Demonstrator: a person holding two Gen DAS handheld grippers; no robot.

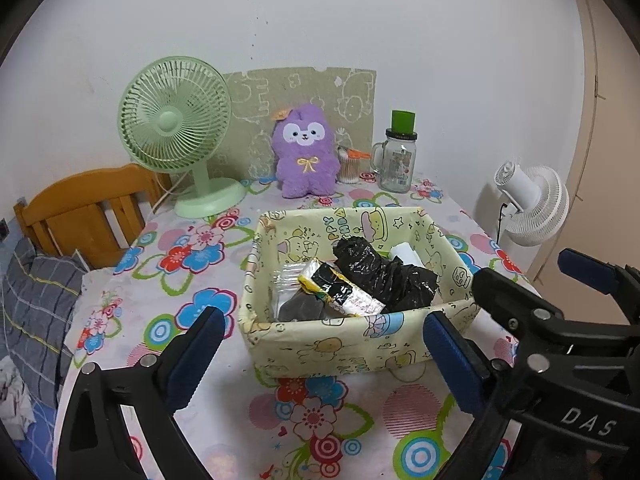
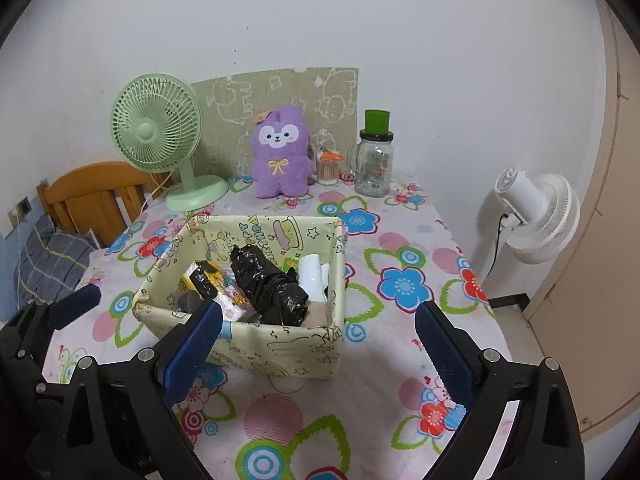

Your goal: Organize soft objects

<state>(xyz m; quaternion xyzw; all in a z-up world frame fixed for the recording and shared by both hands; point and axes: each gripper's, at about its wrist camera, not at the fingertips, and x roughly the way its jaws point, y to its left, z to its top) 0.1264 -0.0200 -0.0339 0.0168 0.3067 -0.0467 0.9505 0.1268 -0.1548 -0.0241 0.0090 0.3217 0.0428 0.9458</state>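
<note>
Left claw (image 1: 320,344): spread wide and holding nothing, its 2 blue pads hanging either side of the box's near wall.
Right claw (image 2: 320,340): also released and bare, low over the surface just before the box.
Box (image 1: 352,344): yellow cartoon-print carton on the flowered surface (image 1: 192,256), holding a crumpled black bag (image 1: 384,276), a yellow-and-black packet (image 1: 340,288) and a white roll (image 1: 406,254).
Purple plush (image 1: 305,152): upright at the back wall, well apart from the box, between the green fan (image 1: 176,120) and the glass jar (image 1: 396,160).
Left view only: the right claw's black frame crossing its right edge.
Right view only: the left claw's frame at its left edge, and the white roll (image 2: 312,276) standing plainly against the box's right wall.
</note>
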